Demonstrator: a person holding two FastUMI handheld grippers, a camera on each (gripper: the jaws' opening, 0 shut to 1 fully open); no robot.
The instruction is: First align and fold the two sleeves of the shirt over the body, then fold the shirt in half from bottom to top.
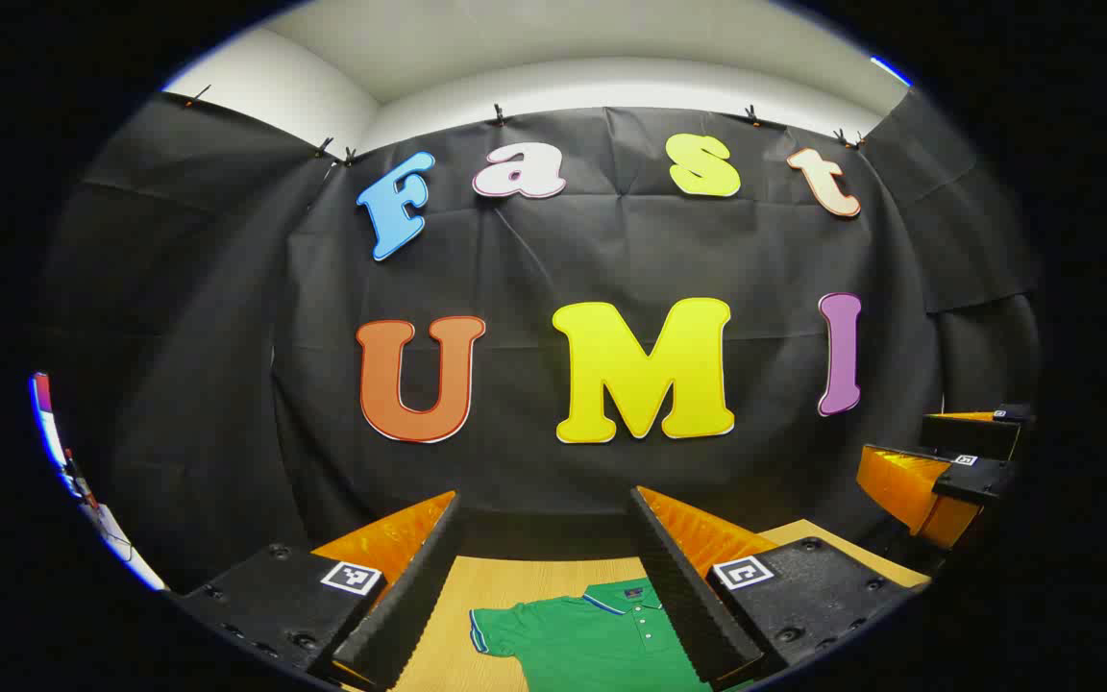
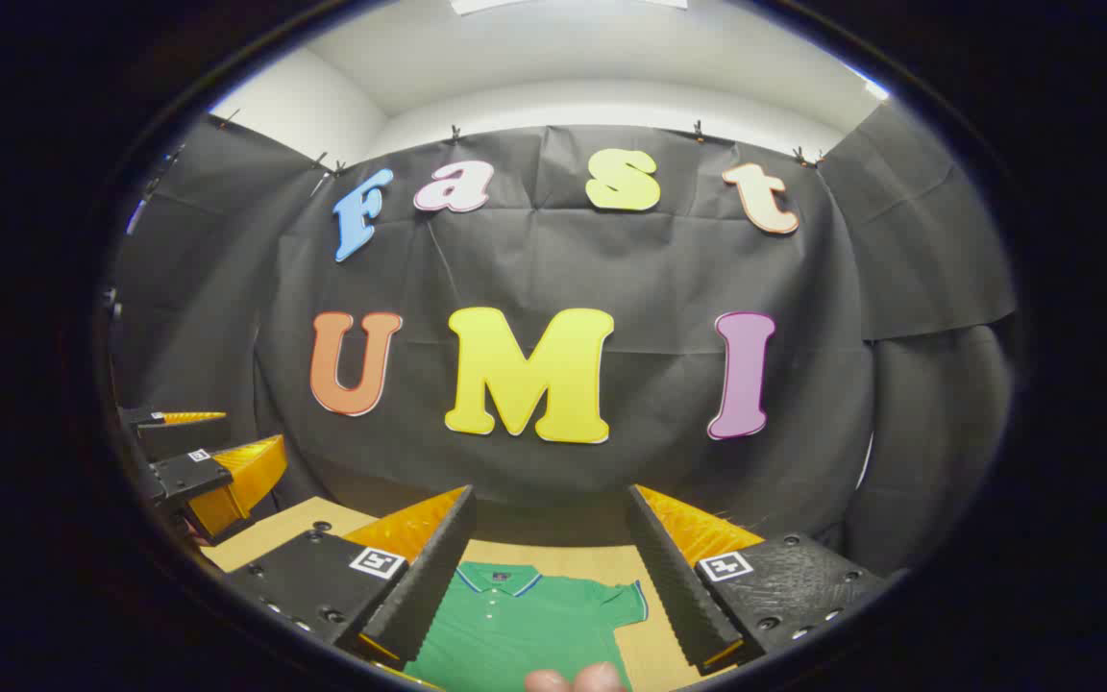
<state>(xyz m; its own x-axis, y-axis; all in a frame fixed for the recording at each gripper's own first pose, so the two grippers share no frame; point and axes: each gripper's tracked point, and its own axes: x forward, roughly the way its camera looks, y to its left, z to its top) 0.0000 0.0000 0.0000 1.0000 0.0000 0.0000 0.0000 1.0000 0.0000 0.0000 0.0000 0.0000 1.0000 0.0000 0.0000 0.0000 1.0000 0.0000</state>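
In the left gripper view, the left gripper [image 1: 546, 577] is held above the table [image 1: 477, 586] with its fingers spread wide apart and holding nothing; the green shirt [image 1: 602, 639] lies flat on the table below and between them, collar toward the booth wall, and the right gripper [image 1: 947, 471] hangs at the right edge. In the right gripper view, the right gripper [image 2: 549, 577] likewise has its fingers wide apart above the shirt [image 2: 525, 625], with the left gripper [image 2: 208, 461] at the left edge, its fingers parted, and fingertips [image 2: 578, 679] of a hand at the bottom edge.
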